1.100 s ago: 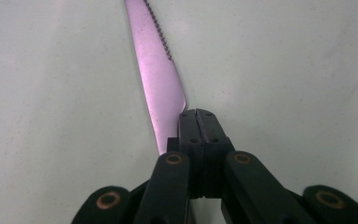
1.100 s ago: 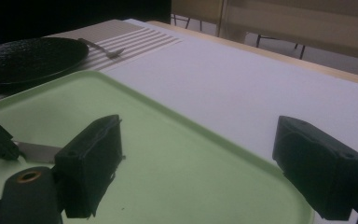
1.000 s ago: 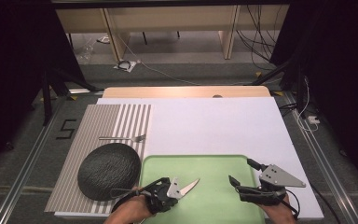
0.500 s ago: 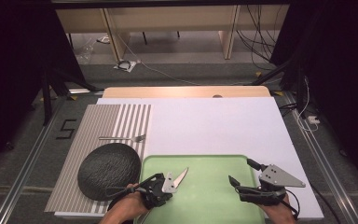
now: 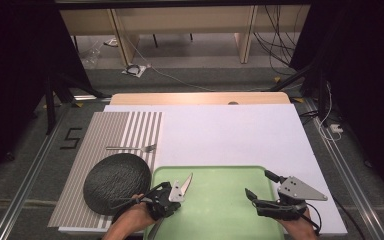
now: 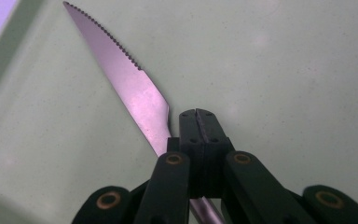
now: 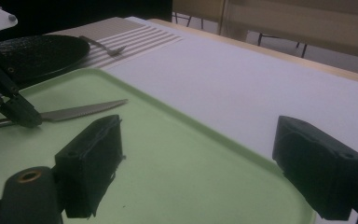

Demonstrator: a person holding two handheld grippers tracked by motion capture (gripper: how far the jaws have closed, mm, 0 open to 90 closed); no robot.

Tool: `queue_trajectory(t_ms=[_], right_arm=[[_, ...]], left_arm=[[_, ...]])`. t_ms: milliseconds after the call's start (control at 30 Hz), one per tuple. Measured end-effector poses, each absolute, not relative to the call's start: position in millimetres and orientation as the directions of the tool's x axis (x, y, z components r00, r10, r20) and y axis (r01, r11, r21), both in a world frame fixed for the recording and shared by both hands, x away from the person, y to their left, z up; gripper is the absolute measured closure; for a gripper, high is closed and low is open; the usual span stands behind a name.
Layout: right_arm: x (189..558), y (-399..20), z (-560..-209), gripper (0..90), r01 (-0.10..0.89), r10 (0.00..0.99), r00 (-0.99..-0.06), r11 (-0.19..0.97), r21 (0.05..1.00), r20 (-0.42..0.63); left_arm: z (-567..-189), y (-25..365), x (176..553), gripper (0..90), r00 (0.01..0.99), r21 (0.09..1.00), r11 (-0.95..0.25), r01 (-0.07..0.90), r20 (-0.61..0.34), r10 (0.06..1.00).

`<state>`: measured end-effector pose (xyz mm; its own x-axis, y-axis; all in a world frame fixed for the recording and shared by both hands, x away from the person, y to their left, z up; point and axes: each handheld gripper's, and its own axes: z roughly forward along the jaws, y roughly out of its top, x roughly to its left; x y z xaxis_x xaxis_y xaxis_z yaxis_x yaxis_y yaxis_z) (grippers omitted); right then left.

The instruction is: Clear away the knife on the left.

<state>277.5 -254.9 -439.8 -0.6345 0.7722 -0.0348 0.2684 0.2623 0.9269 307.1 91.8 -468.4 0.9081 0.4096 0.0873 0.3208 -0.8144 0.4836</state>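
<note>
Left gripper [image 5: 176, 194] pinches knife [image 5: 184, 183] above tray [image 5: 220, 210]; plate [image 5: 117, 182], seemingly fork [image 5: 130, 148] beside; right gripper [image 5: 262, 192] spread

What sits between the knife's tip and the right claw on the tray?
Nothing: in the high view, bare green tray separates the knife from the open right claw.

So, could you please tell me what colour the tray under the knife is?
The tray is pale green; the high view shows it best.

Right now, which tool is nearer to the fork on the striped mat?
Left. The left tool, shut on the knife, sits at the green tray's left edge, just below the fork. The right tool is open over the tray's right side, farther away.
</note>
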Motion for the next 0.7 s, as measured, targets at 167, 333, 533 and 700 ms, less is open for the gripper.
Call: queue_trajectory(t_ms=[167, 333, 533, 700], right_arm=[[277.4, -254.8, -439.8, 16.8, 0.269, 0.772, -0.635, 0.262, 0.927, -0.034], [277.3, -254.8, -439.7, 16.8, 0.272, 0.772, -0.635, 0.263, 0.926, -0.032], [277.3, -254.8, -439.7, 16.8, 0.269, 0.772, -0.635, 0.262, 0.927, -0.033], [277.2, -254.8, -439.7, 16.8, 0.269, 0.771, -0.635, 0.262, 0.927, -0.033]], left_arm=[[-468.6, 96.0, 310.2, 89.5, 0.903, 0.485, -0.807, 0.337, 0.078, 0.424], [-468.8, 100.2, 312.7, 89.5, 0.895, 0.489, -0.798, 0.352, 0.073, 0.440], [-468.7, 104.7, 315.8, 89.5, 0.886, 0.484, -0.797, 0.361, 0.089, 0.456], [-469.1, 107.5, 317.7, 89.5, 0.879, 0.489, -0.789, 0.372, 0.089, 0.469]])
